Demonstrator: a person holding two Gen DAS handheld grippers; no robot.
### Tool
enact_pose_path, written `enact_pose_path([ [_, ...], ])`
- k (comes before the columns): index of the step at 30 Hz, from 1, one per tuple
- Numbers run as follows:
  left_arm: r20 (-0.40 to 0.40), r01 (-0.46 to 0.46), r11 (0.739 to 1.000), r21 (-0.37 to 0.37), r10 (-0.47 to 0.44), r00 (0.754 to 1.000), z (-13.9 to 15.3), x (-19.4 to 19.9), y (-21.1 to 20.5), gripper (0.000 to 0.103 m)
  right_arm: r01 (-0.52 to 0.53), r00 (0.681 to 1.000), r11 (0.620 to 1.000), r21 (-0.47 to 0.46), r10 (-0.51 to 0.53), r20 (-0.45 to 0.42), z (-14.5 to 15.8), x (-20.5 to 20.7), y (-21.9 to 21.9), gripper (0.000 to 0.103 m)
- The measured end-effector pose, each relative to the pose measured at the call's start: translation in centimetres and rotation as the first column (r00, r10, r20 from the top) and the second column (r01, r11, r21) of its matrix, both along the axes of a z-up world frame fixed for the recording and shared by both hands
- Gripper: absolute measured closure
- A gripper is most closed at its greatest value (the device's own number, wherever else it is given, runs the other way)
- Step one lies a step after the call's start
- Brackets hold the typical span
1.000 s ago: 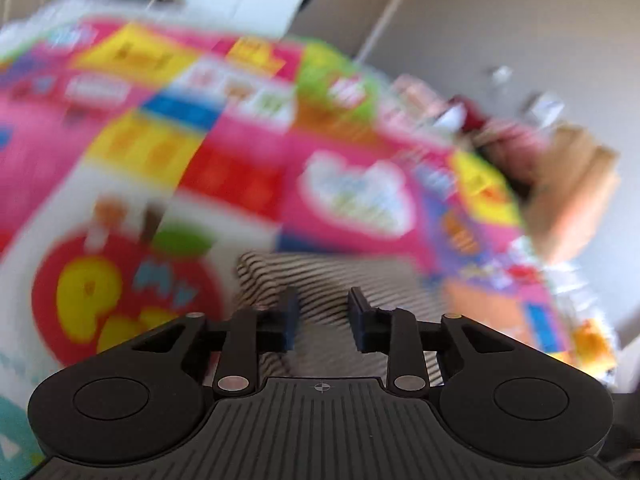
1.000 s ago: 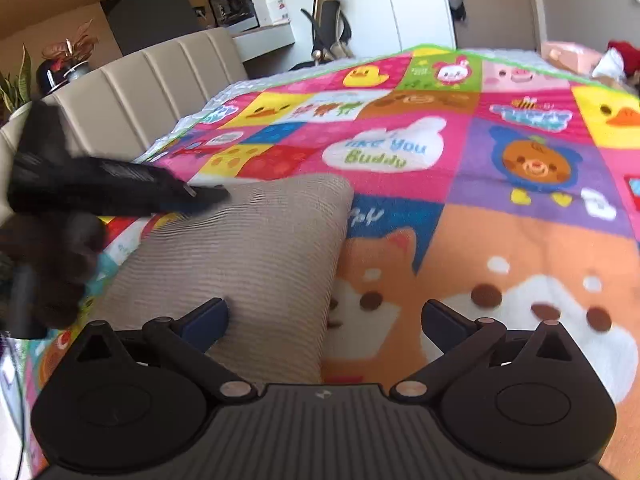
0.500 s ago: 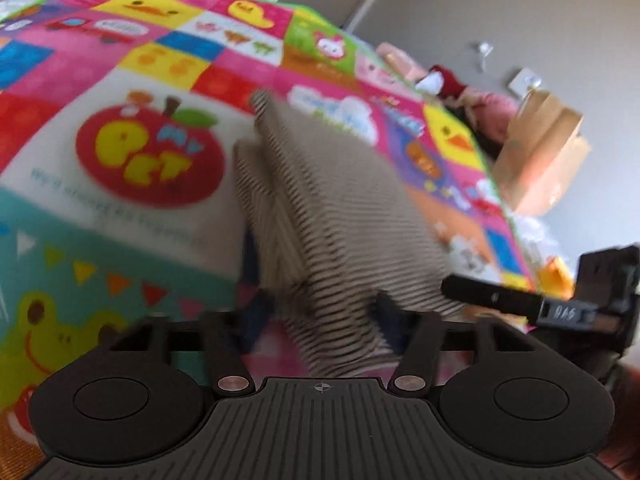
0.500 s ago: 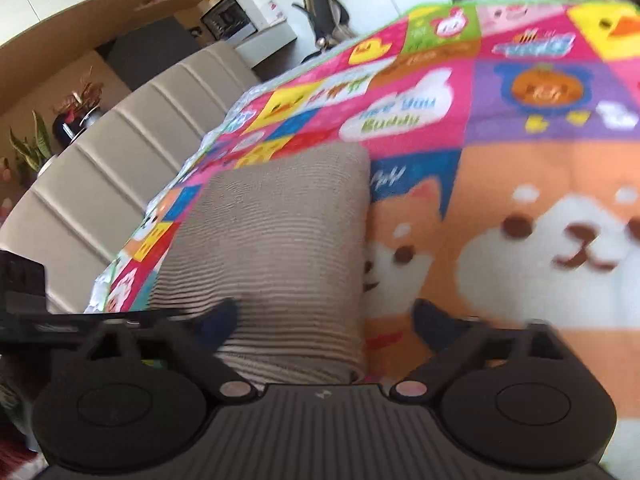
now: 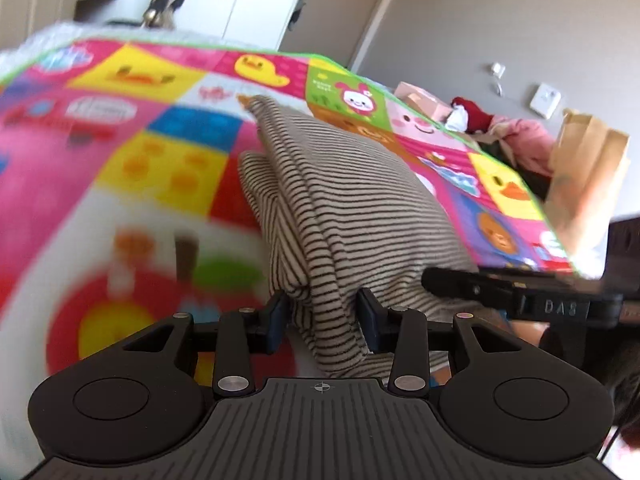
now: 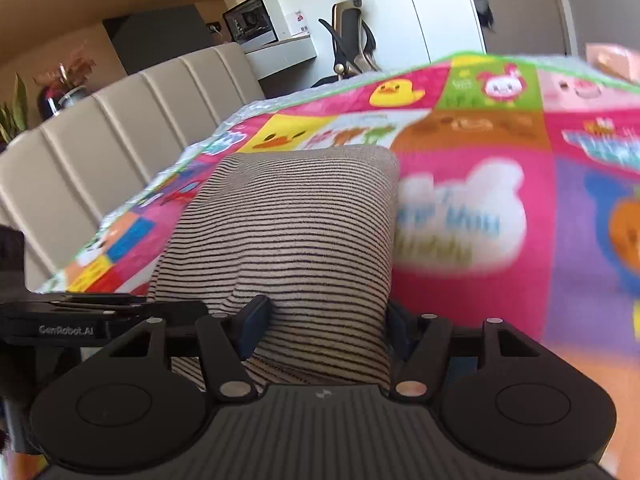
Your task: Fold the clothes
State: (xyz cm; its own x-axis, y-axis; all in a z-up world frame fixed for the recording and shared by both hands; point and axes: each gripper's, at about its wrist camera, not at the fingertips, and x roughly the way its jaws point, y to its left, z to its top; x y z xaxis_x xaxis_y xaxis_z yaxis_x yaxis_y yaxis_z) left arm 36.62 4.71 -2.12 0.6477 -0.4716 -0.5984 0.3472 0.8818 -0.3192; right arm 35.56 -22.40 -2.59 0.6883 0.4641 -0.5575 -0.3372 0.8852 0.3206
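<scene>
Colourful cartoon play mat point(image 5: 168, 168) filling frame, blurred at left. Striped folded garment point(image 5: 344, 208) centre frame, near end raised off mat, far end at upper centre resting on it. Left gripper point(image 5: 322, 314) clenched on thick layered edge, lower centre. Right gripper point(image 6: 324, 322) clamped on same garment point(image 6: 296, 232), lower centre. Risk: uneven lift, layers sliding apart, fold springing open. Bulky stack between pads, inner layers likely to slip out.
</scene>
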Motion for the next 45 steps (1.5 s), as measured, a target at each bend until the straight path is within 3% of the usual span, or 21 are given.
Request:
enact_pose_path([
  [5,-0.029,-0.029,0.999,-0.03,0.028,0.999,0.6,2.5,0.8,0.059,0.009,1.0,0.999,-0.033,-0.009,0.0,0.2,2.6,0.2,0.028],
  [9,0.124,0.021,0.999,-0.037,-0.016,0.992,5.3,0.6,1.1,0.063,-0.011,0.996,0.991,-0.135,0.023,0.086,2.0,0.6,0.0,0.026],
  [13,0.19,0.125,0.989,-0.074,-0.109,0.976,9.0,4.9,-1.0,0.055,-0.074,0.969,0.968,-0.24,0.126,0.212,3.8,-0.7,1.9,0.026],
  [16,0.147,0.102,0.995,-0.005,-0.1,0.984,7.9,10.1,-3.0,0.053,-0.189,0.94,0.924,-0.332,0.268,0.211,4.0,-1.1,4.9,0.023],
  [19,-0.022,0.017,0.998,0.064,-0.015,1.0,3.9,13.8,-3.2,0.058,-0.259,0.921,0.831,-0.492,0.366,0.133,1.4,-1.2,7.4,0.018],
  [20,-0.019,0.005,0.998,0.057,-0.004,1.0,3.4,13.5,-3.1,0.058,-0.255,0.915,0.815,-0.52,0.378,0.143,0.5,-1.5,7.6,0.013],
  [22,0.007,-0.016,0.999,0.03,0.015,1.0,3.1,12.6,-2.8,0.058,-0.236,0.909,0.81,-0.538,0.38,0.174,-0.5,-2.2,7.7,0.009],
  [24,0.033,-0.053,0.998,-0.015,0.054,0.998,3.2,11.2,-2.3,0.058,-0.21,0.922,0.849,-0.484,0.337,0.192,-0.2,-2.8,7.1,0.008],
  [27,0.068,-0.145,0.985,-0.092,0.152,0.986,4.3,5.9,-0.8,0.036,-0.168,0.951,0.932,-0.322,0.24,0.197,1.3,-4.5,4.4,0.0],
  [28,0.086,-0.177,0.981,-0.083,0.184,0.979,4.5,3.8,-0.5,0.021,-0.14,0.957,0.945,-0.296,0.206,0.206,1.8,-5.4,3.4,0.0],
  [29,0.103,-0.206,0.977,-0.057,0.211,0.972,4.6,1.4,-0.3,0.013,-0.105,0.962,0.952,-0.288,0.17,0.213,2.0,-6.5,2.5,0.0],
  [32,0.115,-0.254,0.967,0.034,0.248,0.962,4.5,-5.2,-0.6,0.003,0.006,0.973,0.957,-0.289,0.061,0.222,2.4,-9.8,-0.1,0.0],
  [35,0.012,-0.269,0.959,0.089,0.269,0.963,3.0,-9.6,-1.6,0.001,0.067,0.985,0.966,-0.249,-0.023,0.173,2.0,-12.0,-2.6,0.0],
  [37,-0.106,-0.232,0.97,0.066,0.238,0.965,2.0,-11.8,-2.0,0.001,0.067,0.992,0.978,-0.198,-0.044,0.12,1.6,-13.3,-4.0,0.0],
  [39,-0.159,-0.21,0.976,0.05,0.216,0.963,1.8,-14.4,-2.4,0.0,0.058,0.995,0.986,-0.157,-0.044,0.089,1.6,-14.8,-4.6,0.0],
  [45,-0.166,-0.268,0.953,0.142,0.29,0.943,2.9,-20.1,-2.6,0.0,0.065,0.995,0.979,-0.195,-0.048,0.092,1.9,-17.7,-3.9,0.0],
])
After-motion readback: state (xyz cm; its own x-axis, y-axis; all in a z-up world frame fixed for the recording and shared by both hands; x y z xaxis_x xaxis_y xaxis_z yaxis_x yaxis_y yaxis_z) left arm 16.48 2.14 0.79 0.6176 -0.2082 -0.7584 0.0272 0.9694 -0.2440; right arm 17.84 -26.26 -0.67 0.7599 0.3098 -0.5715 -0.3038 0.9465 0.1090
